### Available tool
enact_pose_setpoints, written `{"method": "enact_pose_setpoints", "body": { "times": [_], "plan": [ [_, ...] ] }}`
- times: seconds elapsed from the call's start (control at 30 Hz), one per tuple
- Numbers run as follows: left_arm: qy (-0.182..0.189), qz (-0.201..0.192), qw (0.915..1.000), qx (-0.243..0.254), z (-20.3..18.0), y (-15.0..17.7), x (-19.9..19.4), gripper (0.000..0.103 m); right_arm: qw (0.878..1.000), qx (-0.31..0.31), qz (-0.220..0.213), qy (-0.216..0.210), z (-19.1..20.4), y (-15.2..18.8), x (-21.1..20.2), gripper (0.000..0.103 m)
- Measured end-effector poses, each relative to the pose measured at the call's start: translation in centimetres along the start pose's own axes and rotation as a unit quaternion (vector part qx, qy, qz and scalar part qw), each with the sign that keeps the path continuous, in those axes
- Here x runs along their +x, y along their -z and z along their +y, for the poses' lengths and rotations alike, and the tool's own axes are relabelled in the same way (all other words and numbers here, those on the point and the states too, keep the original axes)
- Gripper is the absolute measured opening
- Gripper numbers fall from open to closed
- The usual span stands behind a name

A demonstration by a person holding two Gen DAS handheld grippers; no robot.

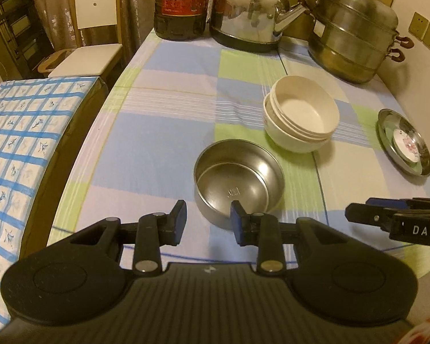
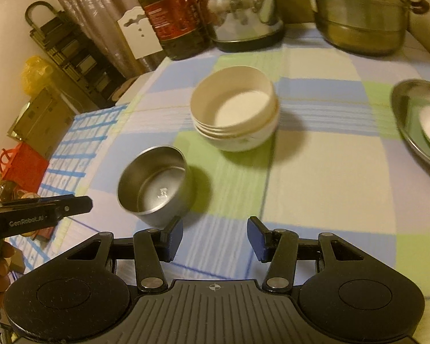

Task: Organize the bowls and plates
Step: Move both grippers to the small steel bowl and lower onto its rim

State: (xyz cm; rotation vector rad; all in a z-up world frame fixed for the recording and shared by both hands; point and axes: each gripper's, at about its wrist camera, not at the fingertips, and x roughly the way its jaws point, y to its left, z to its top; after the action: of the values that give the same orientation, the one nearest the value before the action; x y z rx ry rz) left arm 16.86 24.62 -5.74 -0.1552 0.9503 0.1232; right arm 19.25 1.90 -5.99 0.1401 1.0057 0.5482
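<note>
Both the left gripper [image 1: 206, 218] and right gripper [image 2: 215, 239] hover with jaws apart and empty near the table's [image 1: 163, 154] front edge, the steel bowl [image 1: 239, 179] just beyond them.

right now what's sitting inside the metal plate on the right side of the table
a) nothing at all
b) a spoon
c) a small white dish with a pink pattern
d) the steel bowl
c: the metal plate holds a small white dish with a pinkish pattern, while the steel bowl stands apart on the tablecloth near the stacked white bowls.
</note>
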Motion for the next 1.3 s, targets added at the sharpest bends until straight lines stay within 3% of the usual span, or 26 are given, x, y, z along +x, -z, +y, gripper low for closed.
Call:
{"method": "enact_pose_setpoints", "body": {
  "times": [0.53, 1.3],
  "plan": [
    [0.01, 0.026, 0.9996, 0.011, 1.6, -2.4, 5.0, 0.03, 1.0, 0.006, 0.019, 0.004, 2.0, -2.7, 6.1, 0.042],
    [0.018, 0.05, 0.998, 0.034, 1.9, -3.3, 9.1, 0.029, 0.999, 0.013, 0.049, 0.007, 2.7, -3.2, 10.4, 0.033]
  ]
}}
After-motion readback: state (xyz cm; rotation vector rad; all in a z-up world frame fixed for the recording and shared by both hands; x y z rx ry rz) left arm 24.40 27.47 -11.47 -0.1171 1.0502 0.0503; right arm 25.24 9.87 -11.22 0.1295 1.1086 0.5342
